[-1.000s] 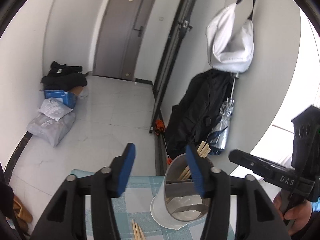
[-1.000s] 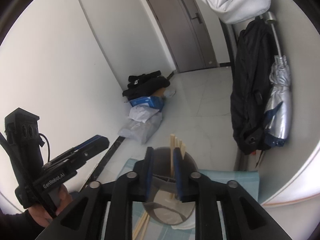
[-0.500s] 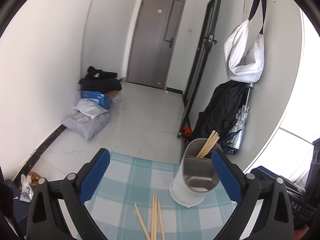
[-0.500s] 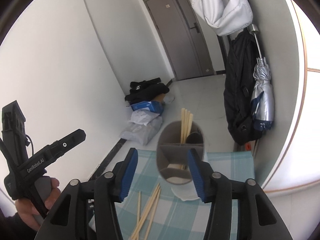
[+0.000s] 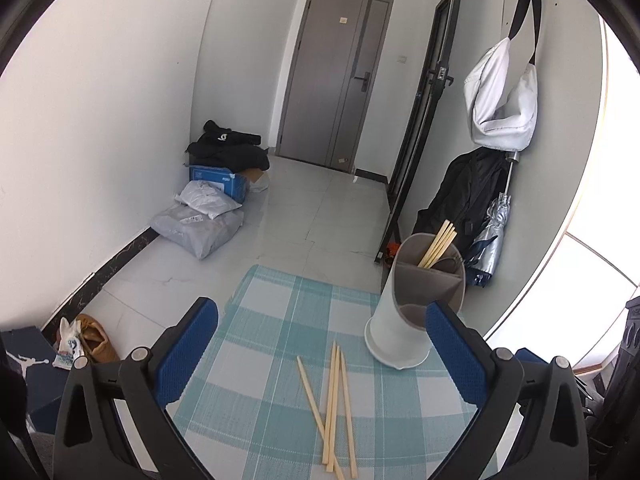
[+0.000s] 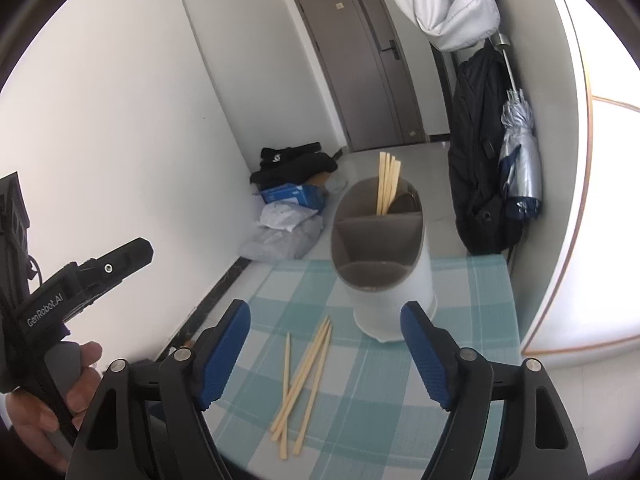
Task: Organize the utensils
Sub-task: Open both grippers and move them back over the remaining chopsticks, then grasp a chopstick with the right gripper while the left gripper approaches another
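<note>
Now that both grippers have backed away from the holder (image 5: pixel 416 300), some chopsticks stand in its rear compartment, four loose chopsticks (image 5: pixel 334 404) remain on the desk (image 5: pixel 276 320) at lower centre. Left gripper (image 5: pixel 320 356) jaws gape wide, empty; right gripper (image 6: pixel 326 356) jaws are opening, empty. Only the right view shows the hand (image 6: pixel 52 396) holding the left tool.

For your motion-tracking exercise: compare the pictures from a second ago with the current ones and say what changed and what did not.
Both hand-held grippers drew back from the utensil holder. The left hand-held gripper opened wide; the right hand-held gripper, earlier nearly closed at the holder's rim, is opening, nothing between its pads. Unchanged: chopsticks in the holder, four loose chopsticks on the checked cloth.
</note>
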A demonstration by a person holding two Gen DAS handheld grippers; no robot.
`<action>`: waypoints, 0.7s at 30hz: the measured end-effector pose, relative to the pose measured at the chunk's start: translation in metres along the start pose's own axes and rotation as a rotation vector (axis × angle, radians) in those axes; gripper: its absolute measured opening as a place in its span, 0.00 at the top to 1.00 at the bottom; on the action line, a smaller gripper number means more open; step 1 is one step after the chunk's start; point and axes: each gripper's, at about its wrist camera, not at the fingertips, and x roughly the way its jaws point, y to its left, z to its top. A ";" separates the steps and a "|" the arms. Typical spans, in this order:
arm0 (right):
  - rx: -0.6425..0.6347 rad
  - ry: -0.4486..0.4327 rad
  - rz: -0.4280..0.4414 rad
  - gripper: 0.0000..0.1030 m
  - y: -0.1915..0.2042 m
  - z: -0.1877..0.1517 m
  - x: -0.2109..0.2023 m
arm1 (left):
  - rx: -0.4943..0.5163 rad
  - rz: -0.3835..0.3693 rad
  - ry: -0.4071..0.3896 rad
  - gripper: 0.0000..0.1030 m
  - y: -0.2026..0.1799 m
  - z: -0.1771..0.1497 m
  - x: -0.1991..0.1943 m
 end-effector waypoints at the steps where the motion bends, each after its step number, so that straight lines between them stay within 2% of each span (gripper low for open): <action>1: -0.005 0.004 -0.015 0.23 0.001 -0.004 0.001 | 0.004 0.002 0.000 0.01 0.001 -0.004 -0.001; 10: -0.024 0.084 -0.052 0.23 0.000 -0.030 0.020 | -0.001 0.020 0.080 0.01 0.017 -0.037 0.021; 21: -0.015 0.278 -0.093 0.21 -0.007 -0.058 0.071 | -0.148 -0.003 0.212 0.01 0.054 -0.047 0.045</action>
